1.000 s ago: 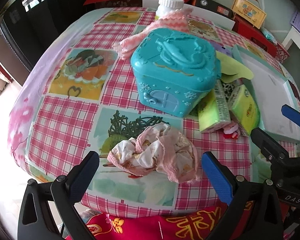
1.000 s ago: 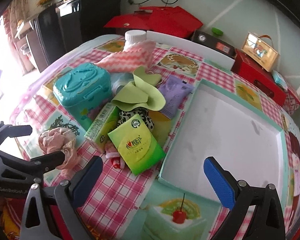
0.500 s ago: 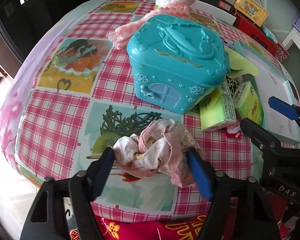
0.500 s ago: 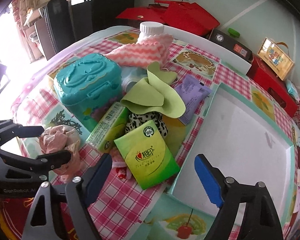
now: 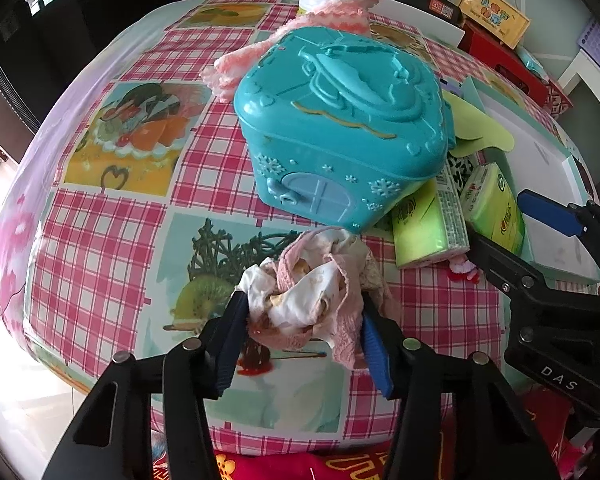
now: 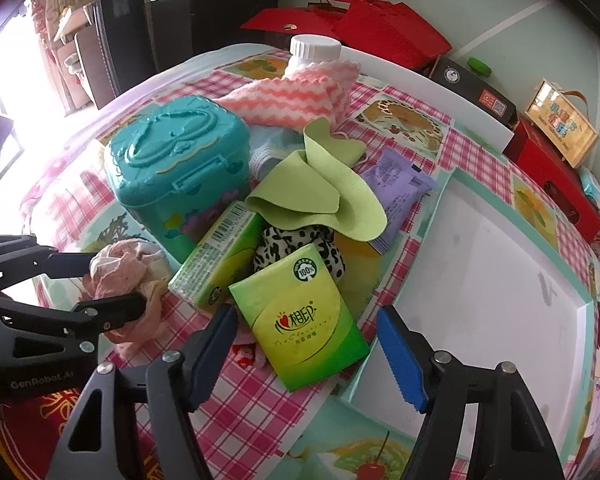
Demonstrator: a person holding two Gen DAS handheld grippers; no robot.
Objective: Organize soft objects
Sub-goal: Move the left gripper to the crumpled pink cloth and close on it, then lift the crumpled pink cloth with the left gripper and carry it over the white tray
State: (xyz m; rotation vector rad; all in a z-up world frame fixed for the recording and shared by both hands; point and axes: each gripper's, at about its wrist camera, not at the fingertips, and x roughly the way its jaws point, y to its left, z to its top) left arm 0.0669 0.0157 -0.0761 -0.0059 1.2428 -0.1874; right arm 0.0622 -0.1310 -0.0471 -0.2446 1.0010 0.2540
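The left gripper (image 5: 304, 320) is closing its jaws on the crumpled pink and white cloth (image 5: 316, 292), and the blue pads already touch both sides of it. The cloth sits at the near edge of the table (image 5: 112, 240), just in front of the teal plastic case (image 5: 340, 128). One loose pink end hangs past the right pad, so it may slip out or drag when the cloth goes up. The cloth is also very near the case, so a lift could bump it. The right gripper (image 6: 304, 344) is closing too, with the near corner of the green tissue pack (image 6: 300, 316) between its pads, but the pads do not press on it yet. That pack lies flat and wide, so the pads may only catch the corner and it could slide or tip out. It leans on a second tissue pack (image 6: 220, 256) and a spotted black and white cloth (image 6: 300, 248), which could get pulled along. The two grippers work close together and could knock into each other. The white tray (image 6: 500, 280) on the right has nothing in it. The teal case is shut, so what is inside cannot be seen.
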